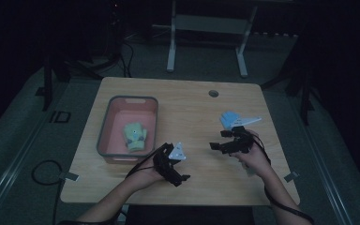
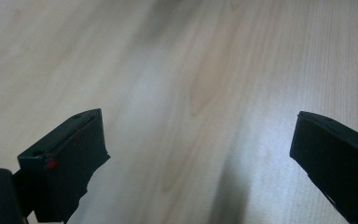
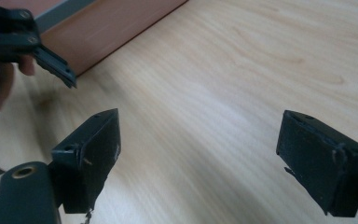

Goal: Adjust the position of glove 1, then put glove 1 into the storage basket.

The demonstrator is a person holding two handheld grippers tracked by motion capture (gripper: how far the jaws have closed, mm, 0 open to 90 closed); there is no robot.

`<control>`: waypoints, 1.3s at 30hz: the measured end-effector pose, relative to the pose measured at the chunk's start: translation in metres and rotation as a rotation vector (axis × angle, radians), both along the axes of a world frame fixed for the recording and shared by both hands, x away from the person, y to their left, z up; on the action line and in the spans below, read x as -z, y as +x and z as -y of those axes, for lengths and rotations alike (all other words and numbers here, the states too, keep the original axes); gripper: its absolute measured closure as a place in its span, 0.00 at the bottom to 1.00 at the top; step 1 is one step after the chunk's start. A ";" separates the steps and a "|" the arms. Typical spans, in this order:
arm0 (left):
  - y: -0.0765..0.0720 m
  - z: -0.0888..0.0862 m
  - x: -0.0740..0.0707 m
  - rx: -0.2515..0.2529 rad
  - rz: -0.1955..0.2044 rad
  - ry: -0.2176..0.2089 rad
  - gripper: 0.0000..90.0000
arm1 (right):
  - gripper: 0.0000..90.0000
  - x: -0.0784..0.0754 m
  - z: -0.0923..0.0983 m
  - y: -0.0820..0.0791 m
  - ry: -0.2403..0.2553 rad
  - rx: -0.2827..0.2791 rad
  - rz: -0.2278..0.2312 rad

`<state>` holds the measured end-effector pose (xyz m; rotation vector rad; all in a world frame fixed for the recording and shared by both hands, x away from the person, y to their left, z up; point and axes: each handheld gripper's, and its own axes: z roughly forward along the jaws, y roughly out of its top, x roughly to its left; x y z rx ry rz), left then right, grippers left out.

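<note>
Both grippers are held low over the wooden table (image 1: 192, 112), jaws spread wide and empty: left gripper (image 2: 198, 154), right gripper (image 3: 198, 163). A green soft toy (image 1: 135, 135) is seen lying inside the grey-rimmed pink bin (image 1: 122, 101) at table left. A light blue item (image 1: 229, 119) is seen lying just beyond the right gripper.

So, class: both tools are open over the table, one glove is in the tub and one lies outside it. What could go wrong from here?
1. The blue glove lies near the table's far right edge; a clumsy approach by the right tool might push it off.
2. The left tool sits close beside the tub, so a swing could knock it.
</note>
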<state>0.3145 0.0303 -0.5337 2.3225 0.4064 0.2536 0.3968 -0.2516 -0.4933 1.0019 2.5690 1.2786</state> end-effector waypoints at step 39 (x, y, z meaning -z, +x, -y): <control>-0.017 -0.009 0.029 -0.122 0.024 -0.091 0.03 | 0.65 0.019 0.073 0.083 -0.142 0.277 0.051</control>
